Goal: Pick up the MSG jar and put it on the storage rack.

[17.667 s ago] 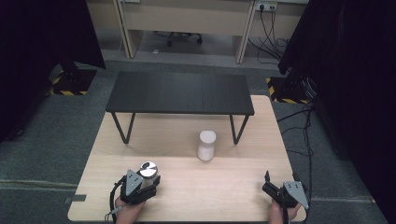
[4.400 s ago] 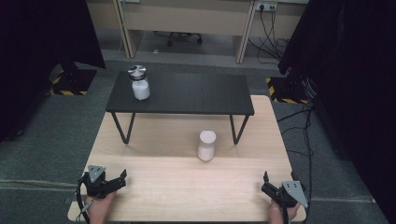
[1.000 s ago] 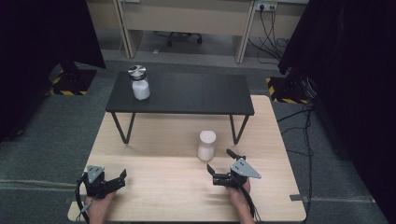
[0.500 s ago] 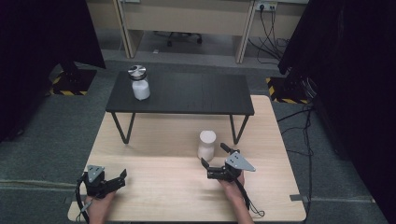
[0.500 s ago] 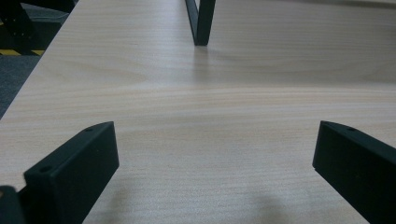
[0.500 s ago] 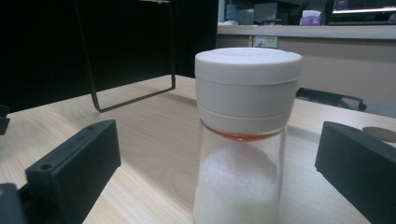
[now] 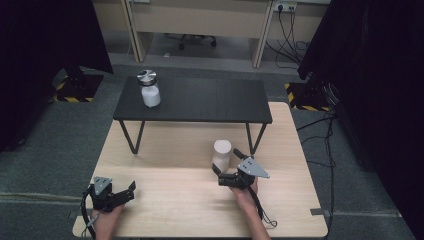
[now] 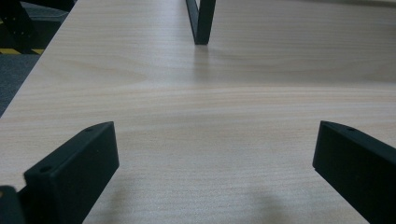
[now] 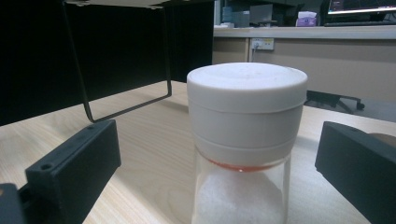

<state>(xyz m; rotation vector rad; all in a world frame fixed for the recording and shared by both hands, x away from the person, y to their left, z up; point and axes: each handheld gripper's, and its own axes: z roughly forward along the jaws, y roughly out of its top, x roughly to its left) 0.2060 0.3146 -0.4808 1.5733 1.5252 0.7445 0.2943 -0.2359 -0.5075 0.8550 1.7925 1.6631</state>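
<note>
A glass jar with a white lid and white powder inside stands upright on the wooden table, just in front of the black bench. My right gripper is open right behind it. In the right gripper view the jar stands between the two spread jaws, and neither jaw touches it. A second jar with a silver lid rests on the left end of the black bench. My left gripper lies open at the table's near left corner, with bare wood between its jaws.
The bench's thin metal legs stand on the far half of the table; one leg shows ahead of my left gripper. Grey carpet surrounds the table, and cables lie on the floor at the right.
The silver-lid jar went from my left gripper onto the bench, and that gripper drew back to the near left corner. Over the last second my right gripper moved forward-left up to the white-lid jar.
</note>
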